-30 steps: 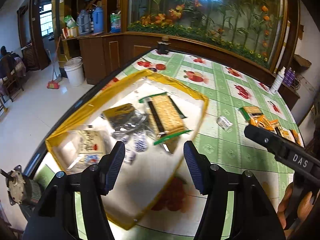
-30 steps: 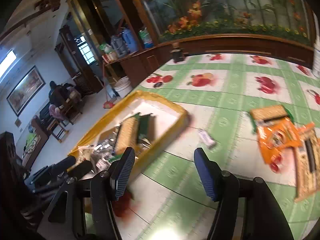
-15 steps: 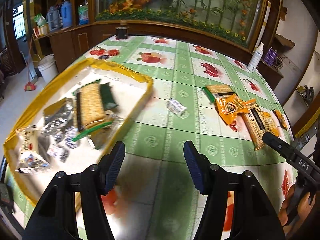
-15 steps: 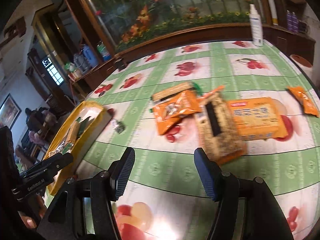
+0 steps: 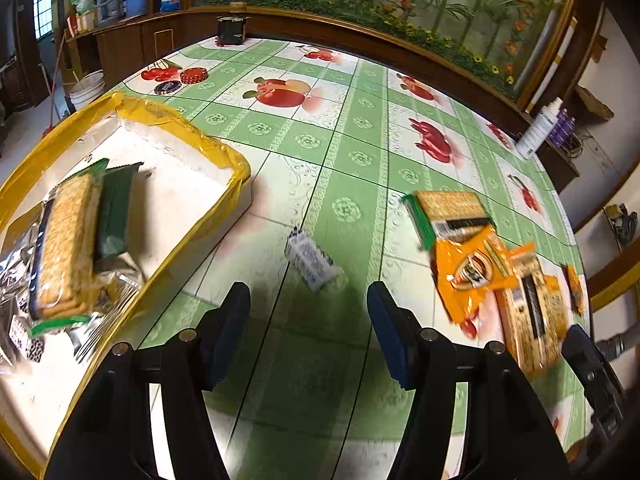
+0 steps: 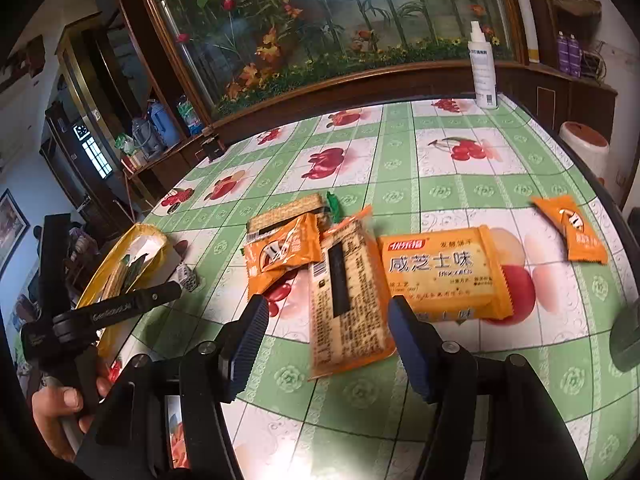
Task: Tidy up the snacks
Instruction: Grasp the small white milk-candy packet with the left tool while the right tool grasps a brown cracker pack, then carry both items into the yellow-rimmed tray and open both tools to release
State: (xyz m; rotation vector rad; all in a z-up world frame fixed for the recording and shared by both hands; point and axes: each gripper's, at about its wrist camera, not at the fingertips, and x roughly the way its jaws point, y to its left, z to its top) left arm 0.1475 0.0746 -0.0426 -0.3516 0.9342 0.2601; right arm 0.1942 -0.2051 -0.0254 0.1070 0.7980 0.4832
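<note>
Left wrist view shows your left tongs [image 5: 308, 316] apart and empty over the small wrapped candy [image 5: 312, 260] beside the yellow tray [image 5: 224, 152]. Your right tongs [image 6: 326, 340] gape, empty, above the long cracker pack [image 6: 348, 296]; overlapping orange packets could drag along.

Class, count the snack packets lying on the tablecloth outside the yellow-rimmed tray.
6: small white packet beside the tray; four clustered centrally; one orange packet far right.
</note>
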